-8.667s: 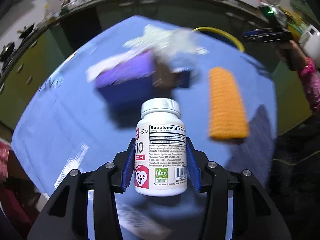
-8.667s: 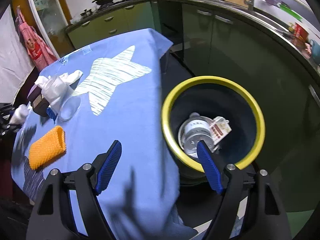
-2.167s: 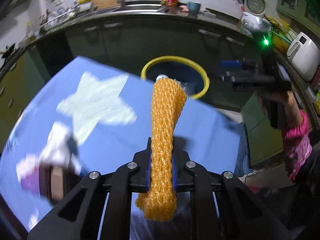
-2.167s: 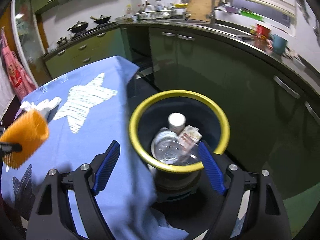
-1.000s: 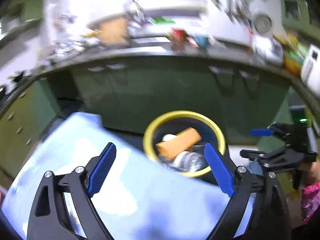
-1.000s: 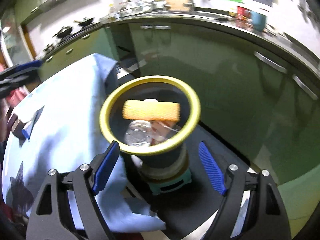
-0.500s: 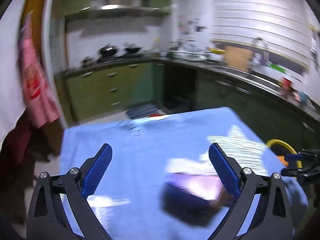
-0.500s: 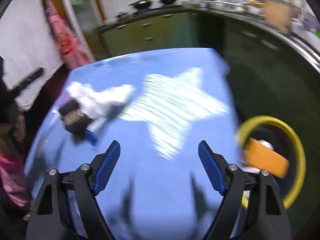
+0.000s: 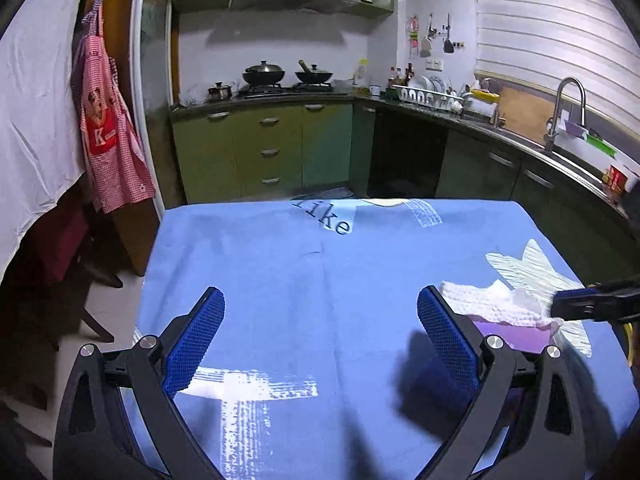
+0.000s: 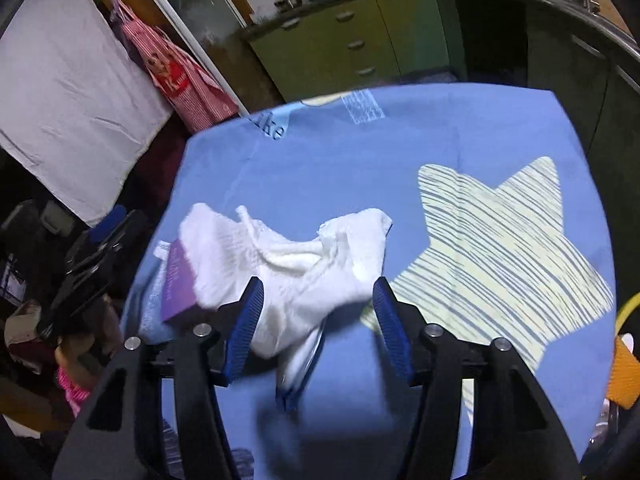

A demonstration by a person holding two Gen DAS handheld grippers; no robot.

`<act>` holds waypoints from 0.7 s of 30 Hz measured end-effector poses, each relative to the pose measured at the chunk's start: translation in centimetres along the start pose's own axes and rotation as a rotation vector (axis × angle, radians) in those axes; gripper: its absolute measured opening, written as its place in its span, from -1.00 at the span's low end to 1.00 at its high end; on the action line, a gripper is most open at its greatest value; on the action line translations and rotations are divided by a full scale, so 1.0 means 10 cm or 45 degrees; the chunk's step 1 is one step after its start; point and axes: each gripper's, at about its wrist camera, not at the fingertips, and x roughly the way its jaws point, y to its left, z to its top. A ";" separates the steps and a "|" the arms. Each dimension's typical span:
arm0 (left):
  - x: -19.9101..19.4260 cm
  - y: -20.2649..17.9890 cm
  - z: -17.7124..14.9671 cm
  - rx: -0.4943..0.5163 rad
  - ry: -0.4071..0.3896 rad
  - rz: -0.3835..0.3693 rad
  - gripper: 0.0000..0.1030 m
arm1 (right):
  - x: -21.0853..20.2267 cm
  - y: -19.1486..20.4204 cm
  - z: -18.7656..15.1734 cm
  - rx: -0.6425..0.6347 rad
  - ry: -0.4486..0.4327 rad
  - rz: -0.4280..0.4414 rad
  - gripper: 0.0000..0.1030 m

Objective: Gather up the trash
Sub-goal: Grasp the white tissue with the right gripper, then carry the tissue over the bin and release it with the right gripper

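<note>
A crumpled white paper towel [image 10: 296, 260] lies on the blue tablecloth [image 10: 360, 152], draped over a purple box [image 10: 178, 284]. My right gripper [image 10: 318, 286] hangs over the towel with its jaws closing. The towel sits between the pads, and I see no firm pinch. A blurred clear cup [image 10: 300, 364] lies just below the towel. In the left wrist view my left gripper [image 9: 320, 300] stands open and empty above the cloth. To its right are the towel [image 9: 496, 304] and the box [image 9: 516, 334]. The right gripper's fingers [image 9: 592, 302] reach in there from the right edge.
The yellow-rimmed bin [image 10: 628, 308] shows at the right edge with the orange foam net [image 10: 622, 372] inside it. A pale star print [image 10: 500, 240] marks the cloth. Green cabinets [image 9: 260, 152] stand beyond the table and a red apron [image 9: 108, 140] hangs at the left. A pink sleeve [image 10: 68, 384] shows at the lower left.
The orange net left my left gripper and landed in the bin. Both grippers then swung from the bin back over the table. The right jaws have narrowed around the white towel.
</note>
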 end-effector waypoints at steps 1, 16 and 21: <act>-0.03 -0.02 -0.01 0.002 0.005 -0.008 0.86 | 0.05 -0.01 0.03 0.004 0.010 -0.007 0.07; -0.11 -0.02 -0.02 -0.007 -0.004 -0.006 0.86 | -0.28 0.29 0.26 -0.089 -0.124 -0.078 -0.94; -0.13 0.02 -0.02 -0.029 -0.010 0.012 0.86 | -0.65 0.50 0.51 -0.137 -0.239 -0.062 -0.94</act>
